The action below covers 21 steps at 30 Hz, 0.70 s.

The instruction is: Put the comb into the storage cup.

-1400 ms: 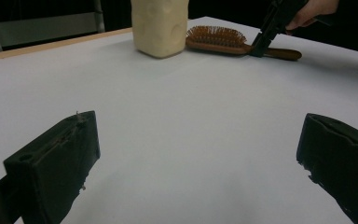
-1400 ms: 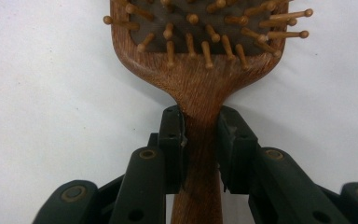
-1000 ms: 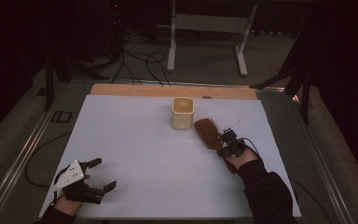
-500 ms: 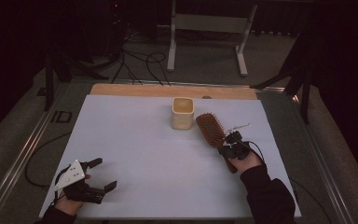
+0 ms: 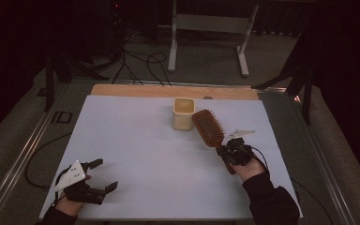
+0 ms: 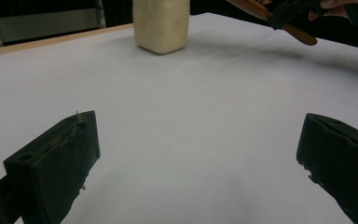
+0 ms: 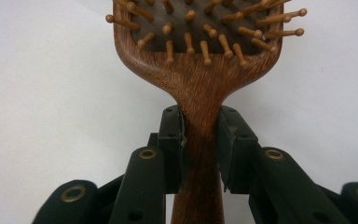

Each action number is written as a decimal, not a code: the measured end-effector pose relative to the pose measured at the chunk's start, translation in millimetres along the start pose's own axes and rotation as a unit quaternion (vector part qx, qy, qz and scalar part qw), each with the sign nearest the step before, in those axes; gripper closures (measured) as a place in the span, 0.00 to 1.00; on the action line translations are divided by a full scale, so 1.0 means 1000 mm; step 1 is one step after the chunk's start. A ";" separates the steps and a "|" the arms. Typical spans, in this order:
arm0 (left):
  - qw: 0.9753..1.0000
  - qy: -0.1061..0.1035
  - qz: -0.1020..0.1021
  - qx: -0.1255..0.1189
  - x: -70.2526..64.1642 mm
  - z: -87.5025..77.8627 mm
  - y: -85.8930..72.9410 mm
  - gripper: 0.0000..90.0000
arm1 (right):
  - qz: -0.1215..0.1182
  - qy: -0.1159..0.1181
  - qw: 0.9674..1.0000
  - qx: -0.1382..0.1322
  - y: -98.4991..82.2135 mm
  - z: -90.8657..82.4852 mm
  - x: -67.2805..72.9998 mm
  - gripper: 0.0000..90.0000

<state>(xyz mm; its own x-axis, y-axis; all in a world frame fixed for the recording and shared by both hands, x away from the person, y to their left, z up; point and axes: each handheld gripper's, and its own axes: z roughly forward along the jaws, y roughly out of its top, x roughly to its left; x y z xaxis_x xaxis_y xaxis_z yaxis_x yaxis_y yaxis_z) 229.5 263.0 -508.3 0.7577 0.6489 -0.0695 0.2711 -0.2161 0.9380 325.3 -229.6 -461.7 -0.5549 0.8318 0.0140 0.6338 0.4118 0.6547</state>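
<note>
Hairbrush (image 5: 208, 127) in right tool (image 5: 228, 151) — head toward cup (image 5: 183, 114), bristles up

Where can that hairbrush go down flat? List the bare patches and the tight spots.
Free: the wide white sheet between the left gripper and the cream cup, and the near strip between both hands. Crowded: the right side, where the right gripper holds the wooden hairbrush by its handle, its head close beside the cup.

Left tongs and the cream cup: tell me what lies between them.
Nothing but bare white table. The high view shows an open stretch from the left tongs to the cream cup; the left gripper view shows the same.
</note>
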 end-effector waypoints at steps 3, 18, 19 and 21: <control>1.000 0.000 -0.001 0.000 0.000 0.000 0.000 0.00 | -0.014 -0.003 1.000 -0.015 -0.001 -0.003 0.006 0.81; 1.000 -0.008 -0.004 0.000 -0.003 0.002 0.004 0.00 | -0.048 0.010 0.997 -0.059 -0.012 -0.001 0.033 0.81; 1.000 -0.008 -0.004 0.000 -0.003 0.002 0.004 0.00 | -0.050 0.014 0.997 -0.062 -0.013 0.000 0.036 0.81; 1.000 -0.008 -0.006 0.000 -0.004 0.002 0.006 0.00 | -0.053 0.013 0.996 -0.063 -0.014 0.001 0.039 0.81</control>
<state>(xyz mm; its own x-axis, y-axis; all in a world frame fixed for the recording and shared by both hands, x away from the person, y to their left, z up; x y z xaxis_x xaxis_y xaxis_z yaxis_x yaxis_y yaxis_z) 229.8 257.7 -503.7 0.7644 0.6390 -0.0860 0.2797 -0.2085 0.9372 295.7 -202.9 -471.1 -0.6303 0.7752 -0.0423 0.4983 0.4458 0.7436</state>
